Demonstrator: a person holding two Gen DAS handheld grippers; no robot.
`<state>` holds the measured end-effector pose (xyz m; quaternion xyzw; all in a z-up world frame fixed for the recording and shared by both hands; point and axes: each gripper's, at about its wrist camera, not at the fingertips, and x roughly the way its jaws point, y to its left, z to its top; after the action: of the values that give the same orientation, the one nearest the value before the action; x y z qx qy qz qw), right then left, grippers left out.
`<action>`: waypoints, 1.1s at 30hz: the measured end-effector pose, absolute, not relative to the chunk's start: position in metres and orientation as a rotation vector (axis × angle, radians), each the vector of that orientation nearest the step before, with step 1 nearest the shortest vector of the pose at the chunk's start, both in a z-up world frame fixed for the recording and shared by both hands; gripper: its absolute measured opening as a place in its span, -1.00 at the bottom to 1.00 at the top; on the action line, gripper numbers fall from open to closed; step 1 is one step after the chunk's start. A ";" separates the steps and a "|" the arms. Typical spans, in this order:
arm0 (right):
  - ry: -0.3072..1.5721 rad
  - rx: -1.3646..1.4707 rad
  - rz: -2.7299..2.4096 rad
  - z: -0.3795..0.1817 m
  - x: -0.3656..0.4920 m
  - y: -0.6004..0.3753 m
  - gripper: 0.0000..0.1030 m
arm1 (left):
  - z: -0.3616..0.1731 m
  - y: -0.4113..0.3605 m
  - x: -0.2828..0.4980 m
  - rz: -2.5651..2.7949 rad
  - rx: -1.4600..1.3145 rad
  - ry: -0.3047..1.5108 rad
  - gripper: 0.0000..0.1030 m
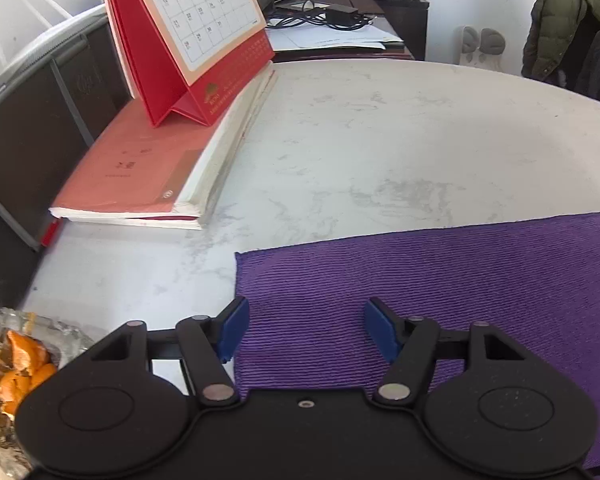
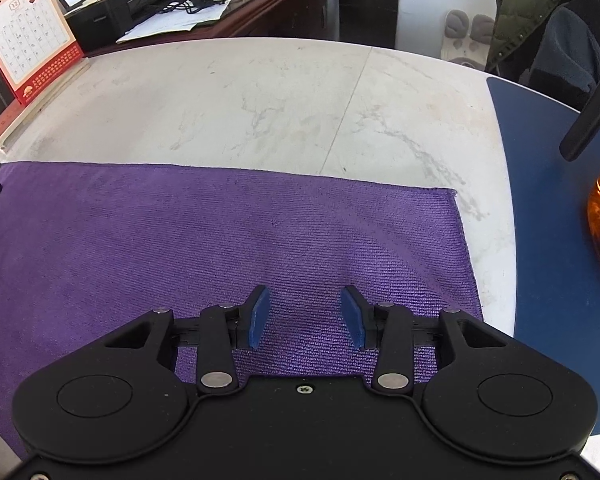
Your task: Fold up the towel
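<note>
— Under both sets of jaws, what lies there?
— The purple towel (image 2: pixel 220 240), spread flat on the white marble table (image 2: pixel 300 100). The right gripper (image 2: pixel 306 316) hangs over it near its right edge, jaws apart, nothing between the pads.
— And the left gripper (image 1: pixel 306 330)?
— Over the towel's left edge, jaws released too, gripping nothing.
— Further out?
— Ahead and left of the left jaws, a red desk calendar (image 1: pixel 204 40) stands on a pink book (image 1: pixel 140 168); right of the right jaws lies a blue mat (image 2: pixel 560 240).
</note>
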<state>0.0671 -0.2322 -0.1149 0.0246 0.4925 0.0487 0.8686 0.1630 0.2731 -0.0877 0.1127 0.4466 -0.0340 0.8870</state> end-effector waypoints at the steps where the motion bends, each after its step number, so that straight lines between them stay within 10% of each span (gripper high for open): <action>1: 1.031 0.059 0.099 -0.114 0.068 -0.233 -0.20 | -0.084 0.272 0.160 -0.066 0.241 0.923 0.05; 13: 0.836 0.120 -0.109 -0.035 -0.037 -0.309 -0.15 | -0.002 0.221 0.062 -0.266 0.208 0.805 0.05; 33: 1.015 -0.107 0.225 -0.110 -0.071 -0.245 -0.13 | -0.085 0.131 0.009 -0.157 0.311 1.079 0.10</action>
<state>-0.0709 -0.2447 -0.1102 -0.0511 0.4846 0.1076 0.8666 0.0094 0.1311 -0.0852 0.1473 0.5109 -0.0742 0.8437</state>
